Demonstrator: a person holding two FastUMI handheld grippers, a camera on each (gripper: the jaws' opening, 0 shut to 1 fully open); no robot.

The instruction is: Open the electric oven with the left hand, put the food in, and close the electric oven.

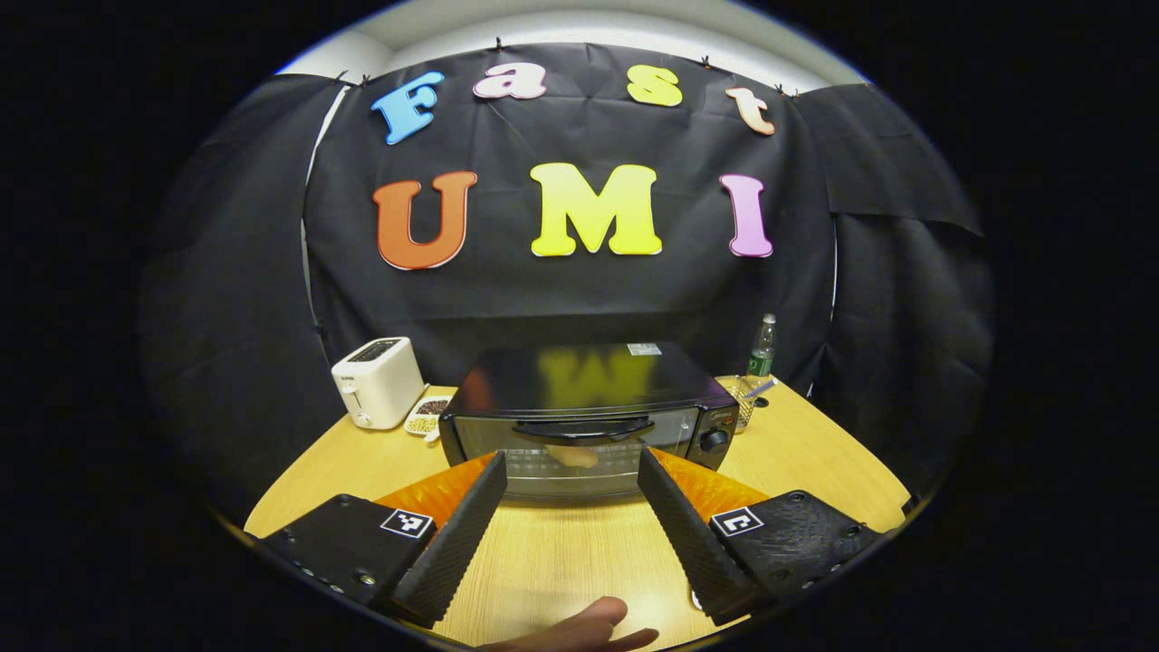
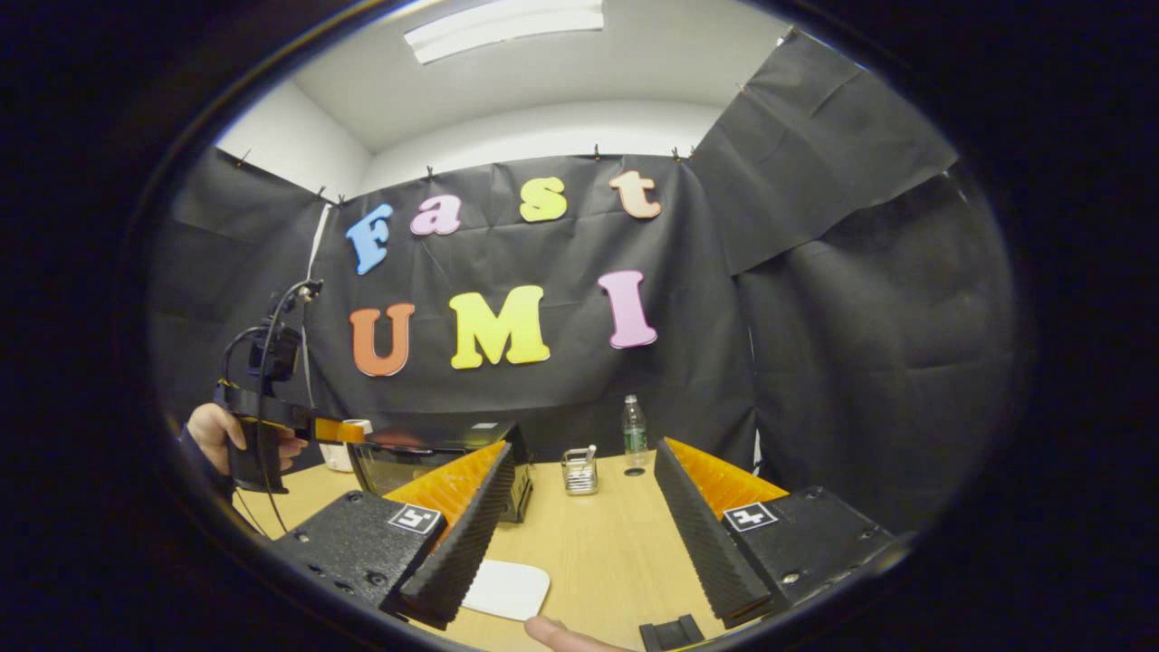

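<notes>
The black electric oven (image 1: 579,385) stands mid-table with its door shut and its handle (image 1: 584,427) across the top of the glass. Behind the glass sits a pale rounded shape (image 1: 575,455); I cannot tell what it is. My left gripper (image 1: 572,460) is open, a short way in front of the door, with nothing between its fingers. My right gripper (image 2: 586,451) is open too and empty, above the table to the right of the oven (image 2: 426,457). A hand (image 2: 210,433) holds the left gripper (image 2: 272,421) near the oven's front.
A white toaster (image 1: 378,380) and a small dish of beans (image 1: 428,415) stand left of the oven. On its right are a bottle (image 1: 762,349) and a clear holder (image 1: 747,398). A white flat plate (image 2: 505,589) lies near the wooden table's (image 2: 598,552) front edge.
</notes>
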